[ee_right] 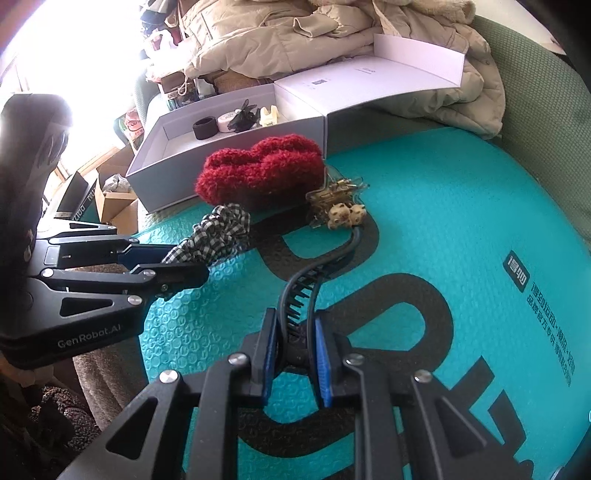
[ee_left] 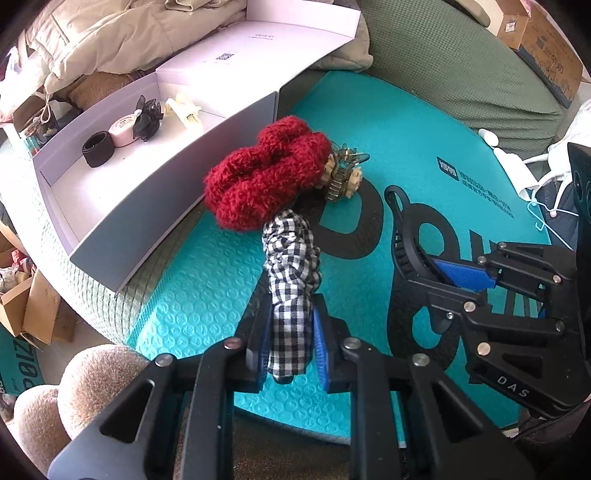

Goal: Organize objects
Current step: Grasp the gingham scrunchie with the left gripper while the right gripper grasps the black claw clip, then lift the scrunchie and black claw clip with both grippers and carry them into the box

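My left gripper (ee_left: 290, 345) is shut on a black-and-white checked scrunchie (ee_left: 293, 273), which also shows in the right wrist view (ee_right: 214, 236). My right gripper (ee_right: 293, 360) is shut on a black hair clip (ee_right: 314, 284), seen from the side in the left wrist view (ee_left: 406, 236). A fuzzy red scrunchie (ee_left: 266, 177) and a gold and cream claw clip (ee_left: 341, 177) lie on the teal mat (ee_left: 207, 280). The open white box (ee_left: 122, 192) holds a black band (ee_left: 98, 147), a pink round case (ee_left: 123, 131), a black bow (ee_left: 147, 118) and a cream clip (ee_left: 184, 110).
The box lid (ee_left: 280, 37) lies open behind the box. Beige jackets (ee_right: 295, 33) are piled at the back. A green cushion (ee_left: 454, 62) lies beyond the mat. Cardboard boxes (ee_left: 26, 306) sit on the floor at left. A fuzzy beige object (ee_left: 85, 384) is near my left gripper.
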